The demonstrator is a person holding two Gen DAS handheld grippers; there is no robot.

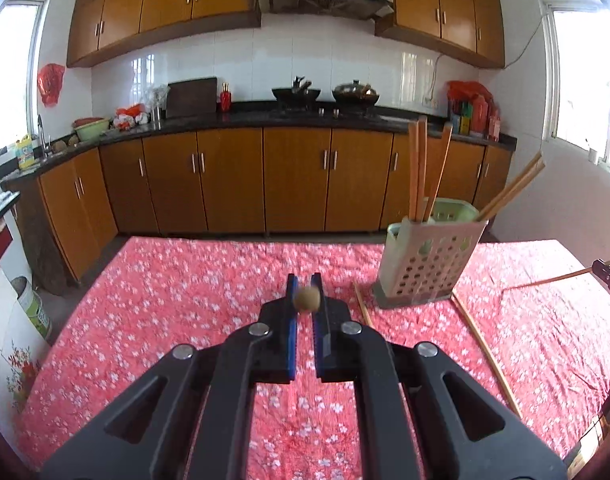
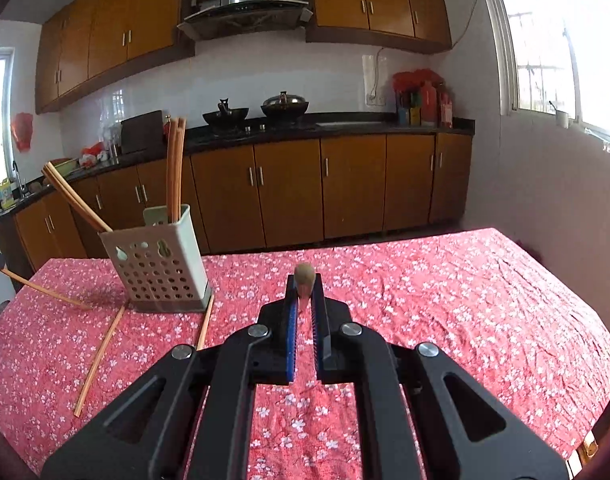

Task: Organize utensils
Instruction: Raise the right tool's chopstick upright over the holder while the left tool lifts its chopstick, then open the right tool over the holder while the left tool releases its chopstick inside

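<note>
My left gripper (image 1: 305,285) is shut on a wooden chopstick (image 1: 306,299), seen end-on between the blue pads. My right gripper (image 2: 305,283) is shut on another chopstick (image 2: 305,274) the same way. Both hang above the red floral tablecloth (image 1: 165,300). A perforated white and green utensil holder (image 1: 429,268) (image 2: 157,268) stands on the table with several chopsticks leaning in it. It is ahead and to the right of the left gripper, and ahead and to the left of the right one. Loose chopsticks (image 1: 485,344) (image 2: 101,356) lie on the cloth beside the holder.
In the left wrist view the other gripper (image 1: 609,280) shows at the right edge, its chopstick (image 1: 557,279) slanting down to the cloth. Brown kitchen cabinets (image 2: 289,192) and a black counter run behind the table. A window (image 2: 561,40) is on the right wall.
</note>
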